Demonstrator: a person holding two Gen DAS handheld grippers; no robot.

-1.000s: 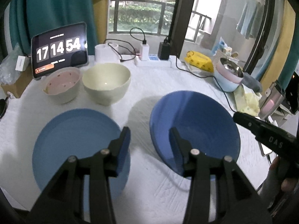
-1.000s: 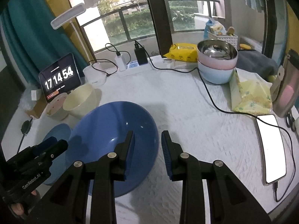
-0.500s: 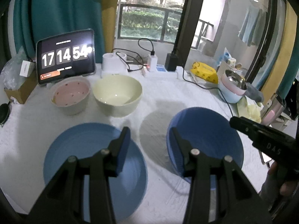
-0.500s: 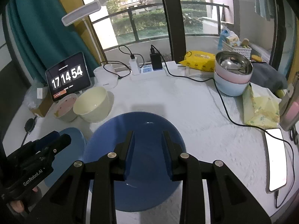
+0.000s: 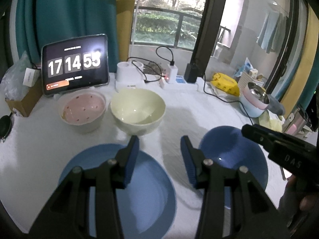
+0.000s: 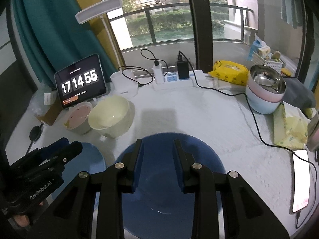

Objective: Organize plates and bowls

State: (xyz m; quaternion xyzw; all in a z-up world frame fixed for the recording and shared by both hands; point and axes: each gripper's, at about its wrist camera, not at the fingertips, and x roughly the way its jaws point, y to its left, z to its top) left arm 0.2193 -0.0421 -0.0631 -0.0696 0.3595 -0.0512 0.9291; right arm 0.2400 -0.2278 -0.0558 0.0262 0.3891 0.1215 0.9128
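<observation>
A light blue plate [image 5: 147,189] lies flat on the white table [image 5: 179,115], below my left gripper [image 5: 159,145]. That gripper hangs above it, open, with nothing between its blue pads. To its right lies a dark blue plate [image 5: 225,153]. In the right wrist view my right gripper [image 6: 157,145] hovers over the dark blue plate [image 6: 157,189], open and holding nothing. Behind the plates stand a pink bowl [image 5: 83,109] and a cream bowl [image 5: 137,109], side by side. Each view shows the other gripper at its edge: the right gripper [image 5: 247,129] and the left gripper [image 6: 71,145].
A tablet clock [image 5: 75,63], a desk lamp [image 6: 99,10] and a power strip [image 6: 173,79] with trailing cables line the back. Stacked bowls topped by a steel one [image 6: 265,87], a yellow pack [image 6: 229,71] and a phone [image 6: 301,179] sit at the right.
Both grippers have drawn back and slightly up from the plates, so the plates and bowls look smaller and farther. Their jaws stand as before. The dishes have not moved.
</observation>
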